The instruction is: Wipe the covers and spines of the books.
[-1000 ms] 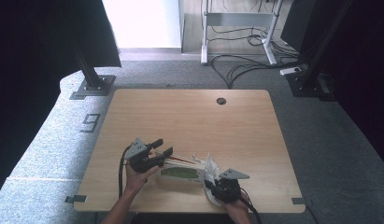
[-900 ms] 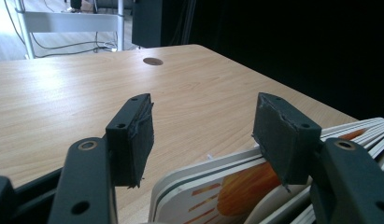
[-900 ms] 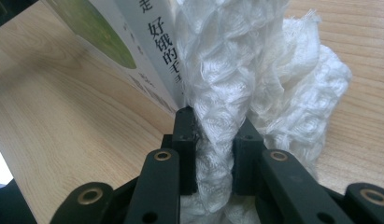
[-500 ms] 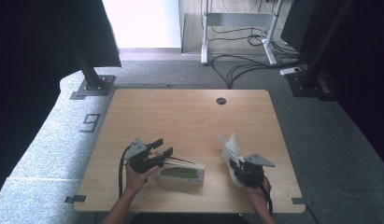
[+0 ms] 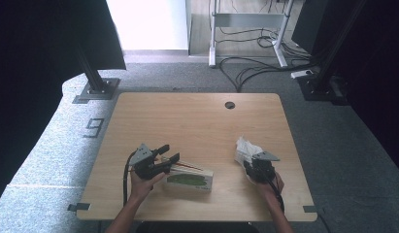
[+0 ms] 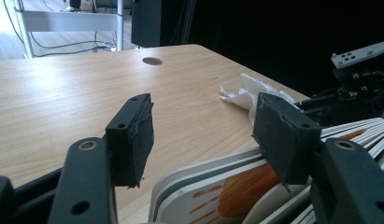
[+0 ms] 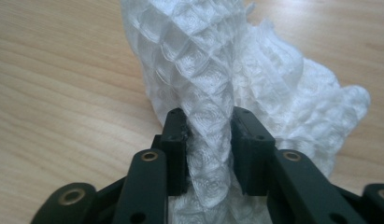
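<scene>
I work in a lab or studio. Black curtains (image 5: 51,43) flank my table (image 5: 197,121); cables (image 5: 250,68) cross grey carpet (image 5: 153,73) at upper centre.

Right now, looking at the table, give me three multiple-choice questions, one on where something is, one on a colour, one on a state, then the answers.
1. Where does the tissue box lie?
A. by the left gripper, near the table's front edge
B. beside the round hole at the far edge
C. on the carpet

2. What colour is the tissue?
A. green
B. white
C. orange

3. How do the left gripper's fingers stand?
A. clamped on the tissue
B. shut with no gap
C. apart, with table showing between them

Answers:
1 A, the high view shows the box at the front, by the left hand.
2 B, the right gripper view shows white quilted paper between the right gripper's fingers.
3 C, the left gripper view shows bare wood between the pads.
</scene>
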